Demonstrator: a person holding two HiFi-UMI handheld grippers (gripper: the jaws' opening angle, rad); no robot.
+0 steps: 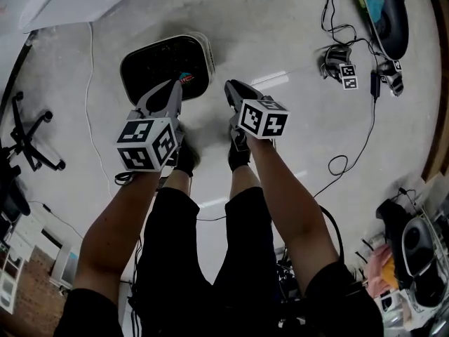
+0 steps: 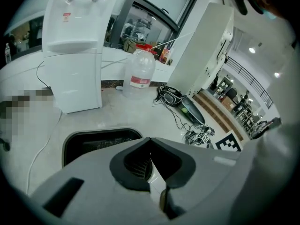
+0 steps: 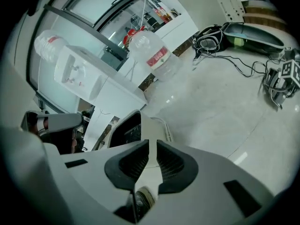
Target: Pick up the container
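Observation:
The container (image 1: 168,65), a shallow tub with a white rim and a dark inside, lies on the pale floor ahead of the person's feet. The left gripper view shows the container (image 2: 96,142) just past the jaws, and the right gripper view shows the container (image 3: 125,128) to the left of the jaws. My left gripper (image 1: 174,84) hangs above the tub's near edge, shut and empty, its jaws (image 2: 150,146) meeting. My right gripper (image 1: 230,86) is held to the right of the tub, also shut on nothing (image 3: 152,146).
A white water dispenser (image 2: 75,46) and a large clear water bottle (image 2: 139,74) stand beyond the tub. Cables and another marked gripper (image 1: 347,70) lie on the floor at the right, near a black case (image 1: 384,9). An office chair base (image 1: 28,135) is at the left.

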